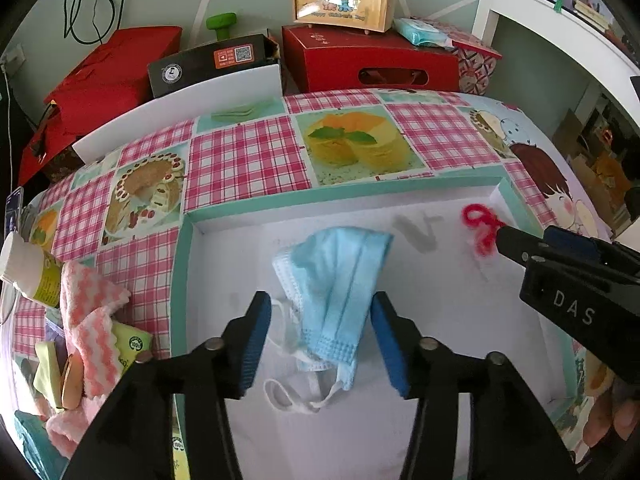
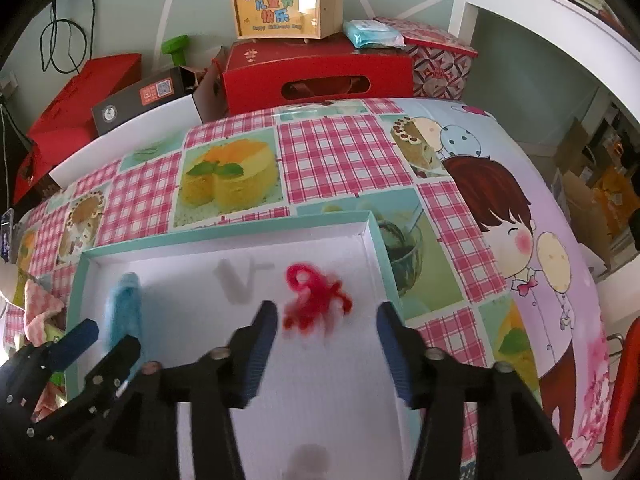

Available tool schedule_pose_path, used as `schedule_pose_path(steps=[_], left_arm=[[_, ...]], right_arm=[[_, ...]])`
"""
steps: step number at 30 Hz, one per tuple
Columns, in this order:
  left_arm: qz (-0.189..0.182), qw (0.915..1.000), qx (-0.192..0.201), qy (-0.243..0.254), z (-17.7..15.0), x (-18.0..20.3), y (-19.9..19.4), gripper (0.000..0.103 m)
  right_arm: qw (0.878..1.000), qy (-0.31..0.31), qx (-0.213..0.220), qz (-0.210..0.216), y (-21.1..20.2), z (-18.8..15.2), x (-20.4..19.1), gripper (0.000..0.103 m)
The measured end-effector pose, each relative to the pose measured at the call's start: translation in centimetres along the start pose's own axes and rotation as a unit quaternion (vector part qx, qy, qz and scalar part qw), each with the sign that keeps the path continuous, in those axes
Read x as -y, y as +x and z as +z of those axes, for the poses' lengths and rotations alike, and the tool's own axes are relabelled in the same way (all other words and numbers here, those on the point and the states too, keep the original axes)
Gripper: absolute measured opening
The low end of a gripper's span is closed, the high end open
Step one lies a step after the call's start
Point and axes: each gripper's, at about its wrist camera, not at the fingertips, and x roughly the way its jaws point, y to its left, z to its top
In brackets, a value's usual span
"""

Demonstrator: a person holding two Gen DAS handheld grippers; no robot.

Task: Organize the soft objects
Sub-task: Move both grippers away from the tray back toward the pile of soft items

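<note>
Between the spread pads of the left gripper (image 1: 320,340) a blue face mask (image 1: 340,284) is seen, released, inside the white tray (image 1: 182,280). Right gripper (image 2: 326,344) is parted too, red yarn (image 2: 316,296) left loose nearby.

One mask (image 1: 336,280), one red yarn (image 2: 314,300)

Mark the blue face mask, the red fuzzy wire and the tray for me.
blue face mask (image 1: 340,280), left wrist view, middle of its pleated panel.
red fuzzy wire (image 2: 316,296), right wrist view, centre of the tangle.
tray (image 1: 182,280), left wrist view, teal left rim.
</note>
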Motion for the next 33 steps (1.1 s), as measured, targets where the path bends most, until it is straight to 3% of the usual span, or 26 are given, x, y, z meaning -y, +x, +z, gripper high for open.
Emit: schedule_pose_path(steps=[6,8,11,16,20,25,33], left_arm=[[0.0,0.9999,0.01,-0.005,0.3,-0.4,-1.4,0.063],[0.001,0.9999,0.015,-0.007,0.4,-0.6,-1.8,0.065],[0.005,0.9995,0.029,-0.015,0.6,-1.2,-2.7,0.082],[0.015,0.998,0.048,-0.039,0.9,-2.6,-3.5,0.084],[0.015,0.9956,0.056,-0.073,1.0,-4.4,-3.7,0.096],[0.009,0.9917,0.054,-0.116,1.1,-6.8,-3.8,0.097],[0.006,0.9832,0.073,-0.167,1.0,-10.4,-5.5,0.098]], right_arm=[[1.0,-0.009,0.016,-0.012,-1.4,0.2,0.0,0.067],[0.999,-0.014,0.024,-0.018,-2.0,0.3,0.0,0.074],[0.999,-0.021,0.034,-0.029,-2.9,0.4,-0.1,0.082],[0.998,-0.03,0.048,-0.04,-4.0,0.5,-0.2,0.092],[0.997,-0.031,0.051,-0.047,-4.3,0.5,-0.2,0.1],[0.996,-0.03,0.057,-0.057,-4.6,0.5,-0.2,0.103],[0.997,-0.01,0.062,-0.038,-4.9,0.5,0.0,0.103]])
